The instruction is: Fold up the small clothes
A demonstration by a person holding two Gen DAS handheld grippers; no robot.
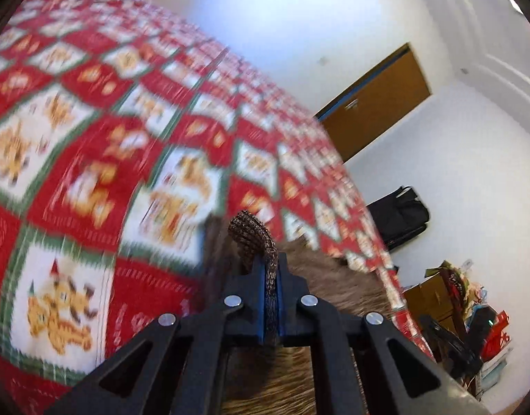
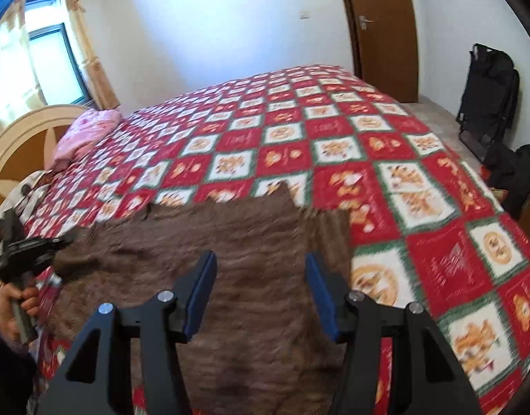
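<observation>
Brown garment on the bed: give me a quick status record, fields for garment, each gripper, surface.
garment: brown garment spread mostly flat on the bedspread
left gripper: left gripper shut on a knit edge of the garment, at its left side
right gripper: right gripper open, above the garment, nothing between the pads
surface: bedspread, red, white and green checks
fold: not yet made
</observation>
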